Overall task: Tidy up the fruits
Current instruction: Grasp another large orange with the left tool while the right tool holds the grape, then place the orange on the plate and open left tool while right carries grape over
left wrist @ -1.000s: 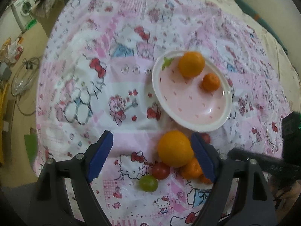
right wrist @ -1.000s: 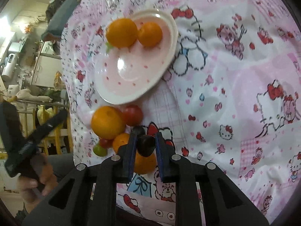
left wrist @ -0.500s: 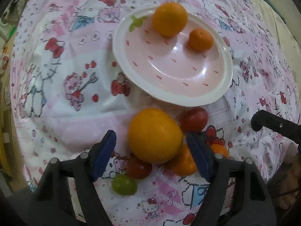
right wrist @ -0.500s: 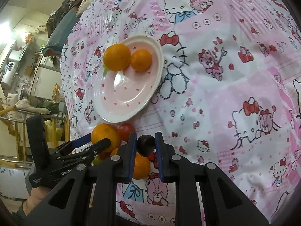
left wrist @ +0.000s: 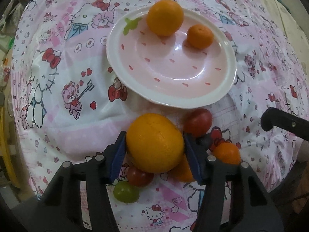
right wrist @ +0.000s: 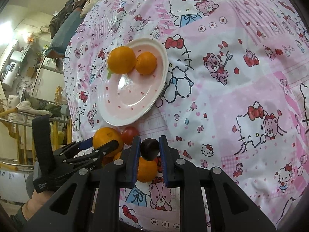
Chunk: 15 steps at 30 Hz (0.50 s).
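A large orange [left wrist: 154, 148] lies on the pink cartoon tablecloth in front of a white and pink plate [left wrist: 222, 94]. My left gripper [left wrist: 154, 134] points down over this orange; its jaws are closing and both blue pads touch the orange's sides. The plate holds another large orange [left wrist: 164, 17] and a mandarin [left wrist: 200, 36]. My right gripper [right wrist: 149, 141] is shut on a small dark fruit [right wrist: 149, 149], held just above the cloth near the fruit pile. The right wrist view shows the left gripper [right wrist: 100, 145] around the orange [right wrist: 105, 136].
Around the gripped orange lie a red tomato [left wrist: 198, 121], a second red one [left wrist: 139, 176], a green grape [left wrist: 125, 192] and two small oranges [left wrist: 227, 152]. The table's edge and room clutter [right wrist: 29, 81] are on the left of the right wrist view.
My left gripper came down and forward over the large orange, and its jaws narrowed until the pads met the fruit. My right gripper stayed nearly still with the dark fruit.
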Tool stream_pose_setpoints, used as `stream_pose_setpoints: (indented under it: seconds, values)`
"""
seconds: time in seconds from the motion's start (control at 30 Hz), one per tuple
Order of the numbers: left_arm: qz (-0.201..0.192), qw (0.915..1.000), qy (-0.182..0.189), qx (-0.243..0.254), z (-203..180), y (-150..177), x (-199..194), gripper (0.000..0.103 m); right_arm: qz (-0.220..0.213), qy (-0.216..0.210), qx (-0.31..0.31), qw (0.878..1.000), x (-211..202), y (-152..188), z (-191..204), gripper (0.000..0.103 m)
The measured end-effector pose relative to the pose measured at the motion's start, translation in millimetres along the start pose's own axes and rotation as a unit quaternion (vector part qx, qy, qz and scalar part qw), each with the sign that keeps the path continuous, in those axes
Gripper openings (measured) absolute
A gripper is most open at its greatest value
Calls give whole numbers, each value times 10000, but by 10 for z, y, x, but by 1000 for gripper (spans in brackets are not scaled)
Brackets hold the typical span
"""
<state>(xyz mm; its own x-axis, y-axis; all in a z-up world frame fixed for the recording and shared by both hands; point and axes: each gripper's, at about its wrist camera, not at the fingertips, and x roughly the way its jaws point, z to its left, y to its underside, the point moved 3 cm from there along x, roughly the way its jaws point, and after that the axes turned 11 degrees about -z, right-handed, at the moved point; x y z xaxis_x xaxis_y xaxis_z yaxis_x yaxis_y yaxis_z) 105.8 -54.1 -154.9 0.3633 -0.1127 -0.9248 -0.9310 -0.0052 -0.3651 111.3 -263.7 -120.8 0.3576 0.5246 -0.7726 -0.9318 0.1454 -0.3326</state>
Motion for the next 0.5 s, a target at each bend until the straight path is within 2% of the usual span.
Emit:
stream_pose_setpoints:
  seconds: [0.27,0.5]
  values:
    - [-386,9990,163,-147,141,-42,-328,54,-83,79,1,9999,-7,-27,-18,20]
    - [-1079,9941,0,-70,274,-89,-696,54,-241,-53,38,9997,-121,-72,16,20]
